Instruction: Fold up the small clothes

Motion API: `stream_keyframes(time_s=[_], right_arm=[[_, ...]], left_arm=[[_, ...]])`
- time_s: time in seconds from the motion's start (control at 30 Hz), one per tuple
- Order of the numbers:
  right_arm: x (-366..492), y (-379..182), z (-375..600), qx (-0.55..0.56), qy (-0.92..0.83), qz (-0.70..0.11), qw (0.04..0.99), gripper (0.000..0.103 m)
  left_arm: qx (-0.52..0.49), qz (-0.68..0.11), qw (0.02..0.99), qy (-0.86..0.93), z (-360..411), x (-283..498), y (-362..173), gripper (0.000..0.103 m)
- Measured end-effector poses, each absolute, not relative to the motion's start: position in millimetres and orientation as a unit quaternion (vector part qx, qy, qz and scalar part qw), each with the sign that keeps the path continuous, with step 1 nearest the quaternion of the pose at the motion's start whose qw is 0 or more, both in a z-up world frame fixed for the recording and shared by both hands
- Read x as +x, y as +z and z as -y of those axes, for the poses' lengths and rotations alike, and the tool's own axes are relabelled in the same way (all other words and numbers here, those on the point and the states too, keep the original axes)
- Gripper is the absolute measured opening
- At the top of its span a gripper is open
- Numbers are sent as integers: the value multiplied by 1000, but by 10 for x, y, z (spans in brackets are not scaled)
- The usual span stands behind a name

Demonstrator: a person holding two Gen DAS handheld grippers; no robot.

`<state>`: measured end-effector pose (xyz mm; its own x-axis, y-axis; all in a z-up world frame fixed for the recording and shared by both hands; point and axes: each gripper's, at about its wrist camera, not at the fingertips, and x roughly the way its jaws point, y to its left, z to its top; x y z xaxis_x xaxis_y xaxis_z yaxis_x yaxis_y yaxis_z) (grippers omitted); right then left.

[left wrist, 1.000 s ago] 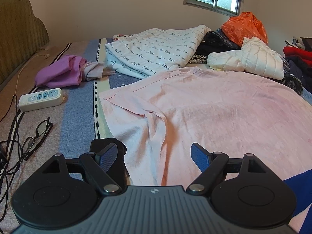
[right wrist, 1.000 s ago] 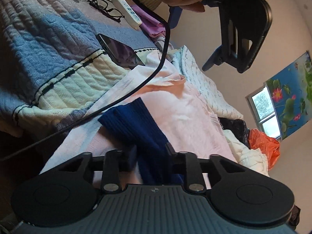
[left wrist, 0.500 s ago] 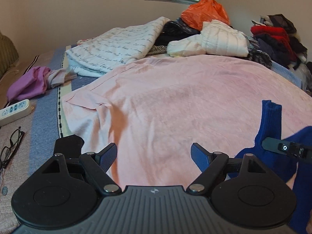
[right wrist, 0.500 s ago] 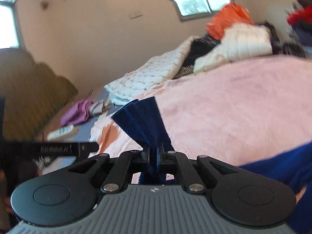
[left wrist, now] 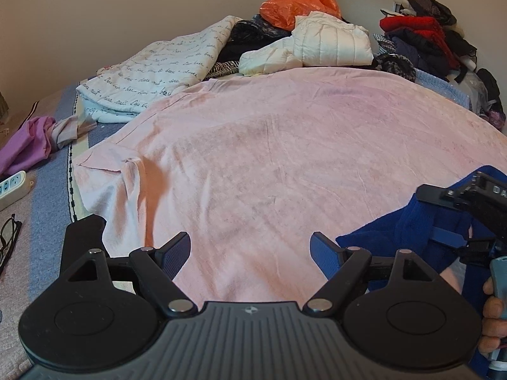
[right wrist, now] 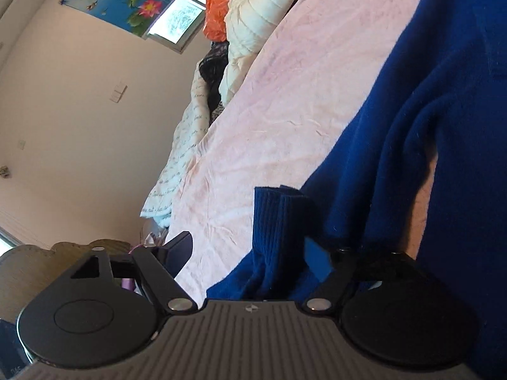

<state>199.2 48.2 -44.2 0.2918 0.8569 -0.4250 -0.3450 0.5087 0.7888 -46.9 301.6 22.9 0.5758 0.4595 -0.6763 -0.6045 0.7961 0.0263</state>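
Navy knit, a small sweater [right wrist: 412, 133], lies rumpled on the pink sheet [left wrist: 285, 158] that covers the bed, and I take it for the garment to be folded. Nearest the right gripper [right wrist: 250, 247] its ribbed cuff [right wrist: 275, 221] stands up between the jaws, which have just been opening and now sit wide; the cuff leans close to the right-hand pad, but nothing pinches it, so it reads as let go. Likely the sleeve was dropped here so it can be laid across the body of the sweater. That gripper is rolled well onto its side, the bed running up the picture.

Left of the sweater, the left gripper [left wrist: 250, 250] hangs over bare pink sheet with its jaws wide and empty, seemingly waiting to take a hem or the other sleeve. From its view the sweater sits at the lower right, partly under the other gripper's frame, with a hand [left wrist: 491, 316] on its handle.

Farther out from the sweater, to the left, a pair of glasses [left wrist: 9, 240], a power strip [left wrist: 12, 186] and a purple garment [left wrist: 28, 142] lie on the striped blanket. Beyond it, toward the wall, rest a script-printed quilt [left wrist: 164, 72], a white padded jacket [left wrist: 317, 44], an orange bag [left wrist: 298, 3] and a heap of dark and red clothes [left wrist: 421, 38], kept off the spread sheet, probably to leave folding room.
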Motion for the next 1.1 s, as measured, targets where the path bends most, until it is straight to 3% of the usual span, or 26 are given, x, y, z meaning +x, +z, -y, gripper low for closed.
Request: stream_keyframes(time_s=[0.03,0.07,0.13,0.17,0.2,0.23,0.6,0.83,1.1], right_arm=[[1987,-438,-544,274,393,-442,759,78],[1988,-426,-590,248,384,-440,773,71],[1944,-389,-688,196,366,-431,801,50],[1933,-375,-705,177,363,-428,808,30],[1921,-359,-682,170,361,-426,812,17],[1936,-350,-646,175,363,-425,810,15],[2169,436,-114,160,421,-363,816,13],[2323,841,485,168,408,-309,842,13],[2499,849,1087,203,365,-289,861,13]], left_arm=[[-101,-347,883,299,-2975,-456,229,83],[-97,-347,885,295,-2927,-441,226,83],[-87,-351,889,280,-2819,-383,207,83],[-82,-355,891,271,-2757,-349,186,83],[-77,-360,892,262,-2694,-319,166,83],[-70,-362,895,250,-2622,-294,147,83],[43,-329,921,203,-1715,296,-5,83],[1,-325,920,220,-1643,778,-20,83],[17,-333,916,225,-1429,1112,-49,83]])
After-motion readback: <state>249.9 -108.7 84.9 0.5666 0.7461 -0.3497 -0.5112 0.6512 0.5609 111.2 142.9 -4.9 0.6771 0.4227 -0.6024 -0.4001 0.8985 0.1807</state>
